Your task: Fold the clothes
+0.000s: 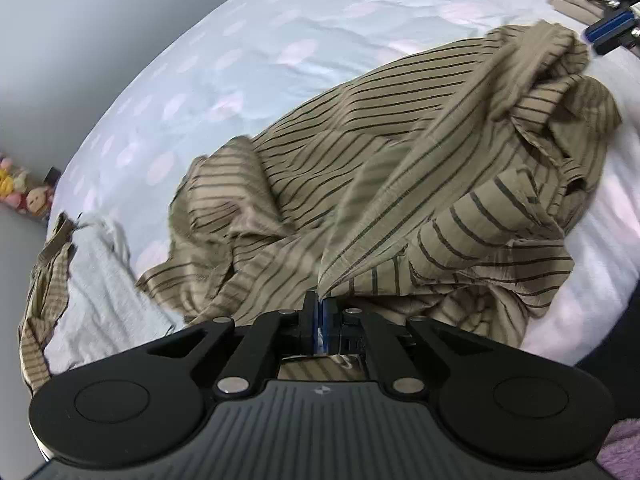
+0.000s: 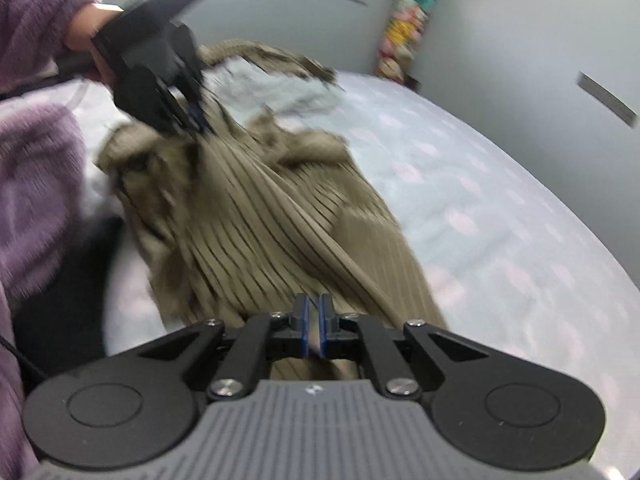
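Both hand-held grippers are pinching the same garment: the left gripper (image 1: 320, 308) is clamped together on a seamed edge of the tan, dark-striped, thin woven shirt (image 1: 360, 184), and the right gripper (image 2: 315, 312) is holding its blue-padded jaws nearly together on another strip of that fabric, which is running straight out ahead of its fingertips. From the right gripper's view the left gripper (image 2: 196, 120) is showing ahead and to the left, gripped by a hand (image 2: 86, 36) coming out of a fuzzy lilac sleeve (image 2: 36, 184), with the cloth stretching taut between the two tools. Judging by this, the step under way is spreading the shirt open before folding; doing it well is likely calling for both pinches staying firm on single seams, the hands drawing apart evenly, and the bunched collar end just beyond the left gripper being shaken loose so nothing is lying doubled underneath. Below and ahead of both grippers the pale blue quilted bedspread with faint pink dots (image 1: 248, 64) is carrying the shirt, and a light grey knit garment (image 1: 100, 276) is lying off to the left gripper's left. Grey walls are closing the room, with a hanging column of colourful plush toys (image 2: 408, 24) far ahead of the right gripper.
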Demonstrator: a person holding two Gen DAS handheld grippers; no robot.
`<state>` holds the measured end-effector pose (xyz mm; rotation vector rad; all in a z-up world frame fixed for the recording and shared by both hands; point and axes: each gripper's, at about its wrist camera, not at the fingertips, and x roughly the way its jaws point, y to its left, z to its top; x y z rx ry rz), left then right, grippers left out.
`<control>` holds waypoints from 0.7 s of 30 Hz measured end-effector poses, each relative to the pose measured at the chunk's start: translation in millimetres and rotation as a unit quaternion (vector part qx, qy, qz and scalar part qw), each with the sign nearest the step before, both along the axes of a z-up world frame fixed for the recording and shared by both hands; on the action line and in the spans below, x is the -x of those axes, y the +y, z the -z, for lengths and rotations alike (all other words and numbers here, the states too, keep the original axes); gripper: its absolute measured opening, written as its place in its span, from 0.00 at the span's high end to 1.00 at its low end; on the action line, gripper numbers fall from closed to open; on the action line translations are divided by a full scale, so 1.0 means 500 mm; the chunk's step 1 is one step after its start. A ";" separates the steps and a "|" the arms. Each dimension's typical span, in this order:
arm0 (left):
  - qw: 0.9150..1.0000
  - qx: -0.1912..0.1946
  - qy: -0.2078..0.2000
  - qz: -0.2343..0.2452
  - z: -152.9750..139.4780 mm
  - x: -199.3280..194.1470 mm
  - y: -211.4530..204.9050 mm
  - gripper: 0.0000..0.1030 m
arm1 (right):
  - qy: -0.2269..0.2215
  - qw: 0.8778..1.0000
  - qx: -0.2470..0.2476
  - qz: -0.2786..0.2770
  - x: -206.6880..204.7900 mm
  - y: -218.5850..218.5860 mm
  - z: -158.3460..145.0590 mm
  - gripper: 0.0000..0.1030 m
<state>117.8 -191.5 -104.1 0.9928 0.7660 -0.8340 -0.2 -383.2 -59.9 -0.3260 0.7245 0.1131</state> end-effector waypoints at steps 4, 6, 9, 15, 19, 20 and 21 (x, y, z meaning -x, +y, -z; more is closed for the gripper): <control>1.000 0.009 0.006 -0.011 -0.001 -0.016 0.006 1.00 | 0.025 0.999 0.037 0.027 0.023 -0.051 0.004 0.94; 1.000 0.009 0.006 -0.008 0.004 -0.017 0.006 1.00 | 0.034 0.998 0.060 0.009 0.017 -0.050 0.001 0.94; 1.000 0.012 0.005 -0.003 0.005 -0.015 0.006 1.00 | 0.050 0.993 0.099 -0.029 0.001 -0.040 -0.005 0.92; 1.000 0.018 0.002 -0.001 -0.009 -0.020 0.016 1.00 | 0.091 0.980 0.147 -0.097 -0.045 -0.021 -0.003 0.71; 1.000 0.022 0.003 -0.004 -0.016 -0.031 0.031 1.00 | 0.107 0.980 0.136 -0.099 -0.054 -0.030 0.002 0.71; 1.000 0.022 0.003 -0.005 -0.016 -0.034 0.033 1.00 | 0.110 0.980 0.130 -0.099 -0.054 -0.032 0.003 0.71; 1.000 0.022 0.003 -0.007 -0.015 -0.037 0.036 1.00 | 0.116 0.980 0.126 -0.099 -0.056 -0.033 0.007 0.72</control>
